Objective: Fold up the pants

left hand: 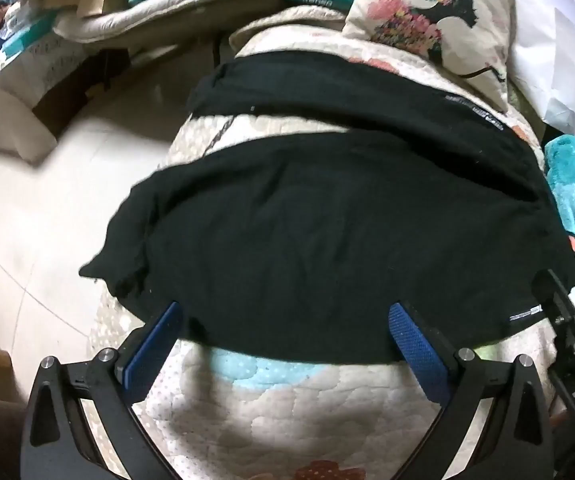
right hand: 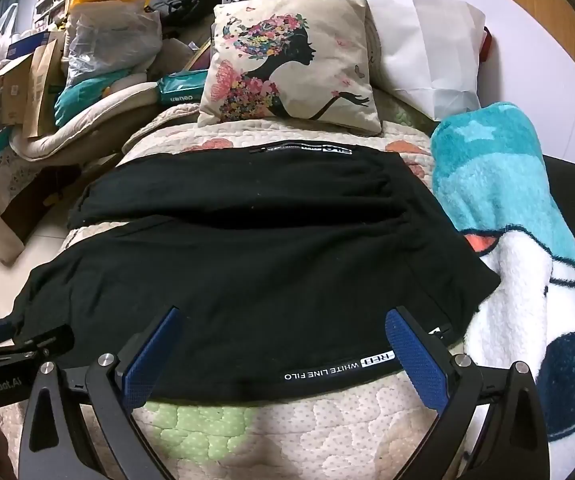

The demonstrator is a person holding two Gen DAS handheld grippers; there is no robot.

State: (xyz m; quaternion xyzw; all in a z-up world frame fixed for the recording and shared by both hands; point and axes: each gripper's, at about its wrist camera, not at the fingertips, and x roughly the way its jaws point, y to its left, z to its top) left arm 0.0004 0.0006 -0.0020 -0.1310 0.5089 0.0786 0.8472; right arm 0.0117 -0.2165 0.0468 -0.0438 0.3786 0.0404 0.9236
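Black pants (right hand: 247,264), cream floral quilt (right hand: 287,420), teal star-patterned blanket (right hand: 487,168), flower-silhouette pillow (right hand: 291,68)

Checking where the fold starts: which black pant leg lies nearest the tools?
The wider black fabric pant leg with "WHITE LINE FILO" hem print; the other lies by the cushion.

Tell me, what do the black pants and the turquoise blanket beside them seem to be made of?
The black pants look like a soft matte cotton knit: no sheen, gentle wrinkles, printed white lettering at the near edge. The turquoise blanket looks like plush fleece, with a fuzzy, tufted pile. Exact fibres cannot be told.
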